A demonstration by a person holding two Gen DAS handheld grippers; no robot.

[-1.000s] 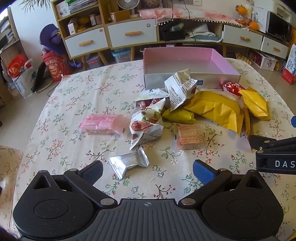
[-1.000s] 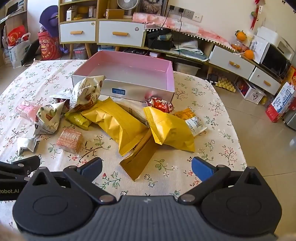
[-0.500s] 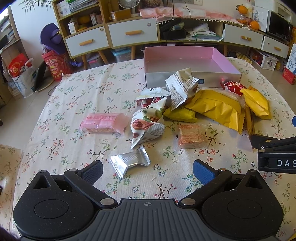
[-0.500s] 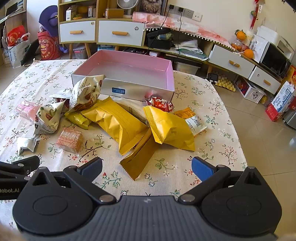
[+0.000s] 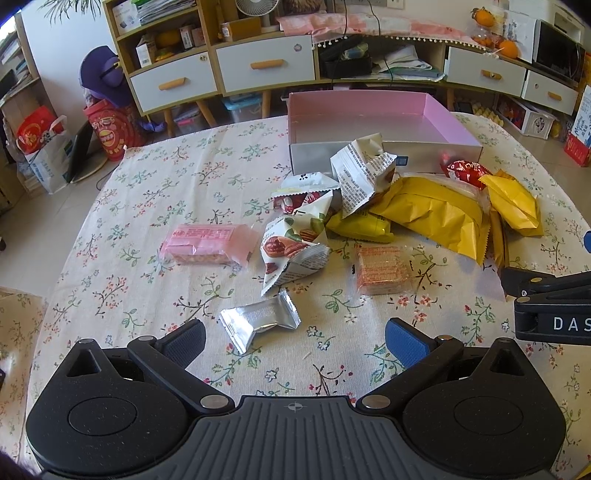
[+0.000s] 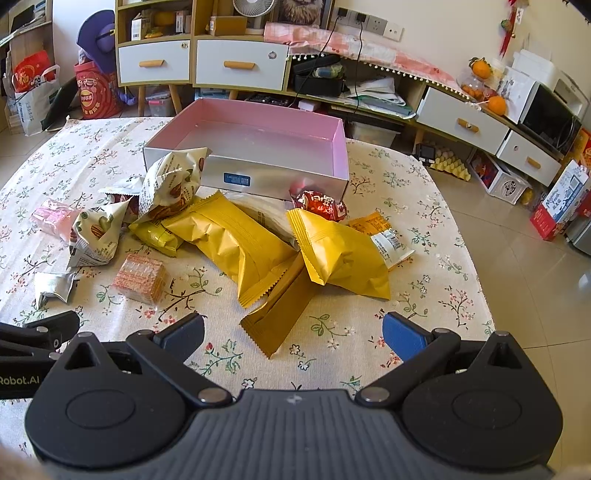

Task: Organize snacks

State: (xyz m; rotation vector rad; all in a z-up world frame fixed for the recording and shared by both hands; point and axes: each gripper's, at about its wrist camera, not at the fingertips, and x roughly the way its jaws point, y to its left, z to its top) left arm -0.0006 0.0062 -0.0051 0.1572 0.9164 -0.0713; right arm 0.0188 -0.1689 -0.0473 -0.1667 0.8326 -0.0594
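Both the left gripper and the right gripper hover with fingers spread wide and empty over the near edge of the floral tablecloth, while the snacks lie heaped mid-table against the front wall of the pink box, seemingly empty.

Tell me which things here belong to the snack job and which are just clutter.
Job: pink box, yellow packets, silver packet, pink wafer pack, orange pack.
Clutter: fan, oranges, red bag.
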